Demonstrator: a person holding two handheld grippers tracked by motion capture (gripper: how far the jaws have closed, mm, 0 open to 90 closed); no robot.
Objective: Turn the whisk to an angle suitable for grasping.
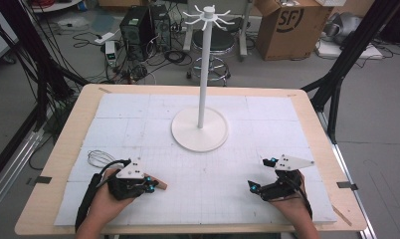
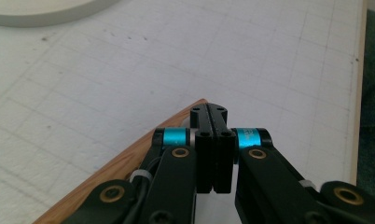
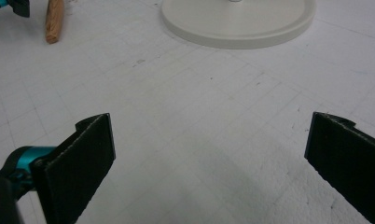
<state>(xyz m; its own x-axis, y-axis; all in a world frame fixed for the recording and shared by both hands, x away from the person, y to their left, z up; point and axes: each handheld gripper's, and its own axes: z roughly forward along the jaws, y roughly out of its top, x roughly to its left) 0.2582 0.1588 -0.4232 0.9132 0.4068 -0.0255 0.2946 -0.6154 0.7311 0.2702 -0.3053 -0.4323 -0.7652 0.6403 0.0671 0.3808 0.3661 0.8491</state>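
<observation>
A wire whisk lies at the table's front left, its wire head (image 1: 99, 158) pointing left and its wooden handle (image 1: 161, 185) pointing right. My left gripper (image 1: 149, 183) sits over the handle. In the left gripper view its jaws (image 2: 209, 112) are pressed flat together, and the wooden handle (image 2: 129, 163) runs just beneath them, not between them. My right gripper (image 1: 261, 174) rests at the front right, open (image 3: 209, 154), with bare white mat between its pads. The handle's end (image 3: 54, 21) shows far off in the right gripper view.
A white hook stand rises from a round base (image 1: 185, 134) at the table's middle, with a tall pole (image 1: 204, 74) and a ring of hooks (image 1: 206, 14) on top. The white gridded mat (image 1: 238, 199) covers most of the wooden table. Boxes, cables and a stool lie beyond the far edge.
</observation>
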